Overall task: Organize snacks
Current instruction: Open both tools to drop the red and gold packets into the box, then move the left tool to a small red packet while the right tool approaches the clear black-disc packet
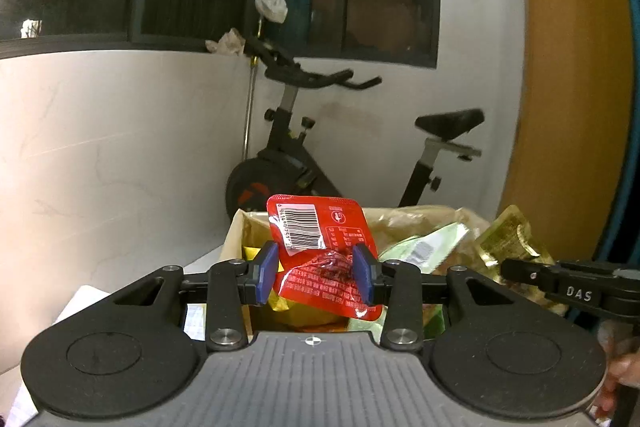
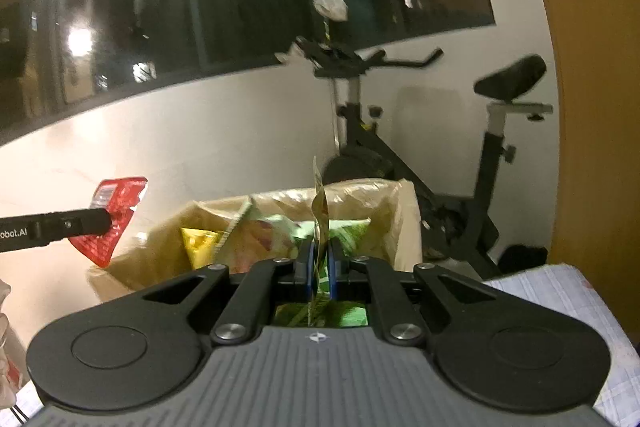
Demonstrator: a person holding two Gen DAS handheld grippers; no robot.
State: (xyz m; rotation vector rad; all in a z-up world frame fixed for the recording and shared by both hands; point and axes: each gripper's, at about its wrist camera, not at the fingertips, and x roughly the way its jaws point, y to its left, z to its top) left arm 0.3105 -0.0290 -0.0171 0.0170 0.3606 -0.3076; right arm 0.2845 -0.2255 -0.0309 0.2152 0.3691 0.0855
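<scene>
Left wrist view: the left gripper [image 1: 316, 277] clamps a red snack packet [image 1: 326, 251] between its blue pads [image 1: 267, 273], at centre frame. The packet stands tilted, barcode uppermost, held above the open snack box [image 1: 236, 239] lined with a plastic bag. At lower right, the right gripper [image 1: 510, 273] pinches a gold packet [image 1: 510, 241].

Right wrist view: the right gripper [image 2: 319, 267] is closed narrow on the gold packet [image 2: 320, 203], seen edge-on and upright at centre, over the snack box [image 2: 406, 211] holding green and yellow packets. At left of frame, the left gripper [image 2: 106, 221] grips the red snack packet [image 2: 110, 219], beside and left of the box. An exercise bike [image 2: 420, 131] stands behind.
</scene>
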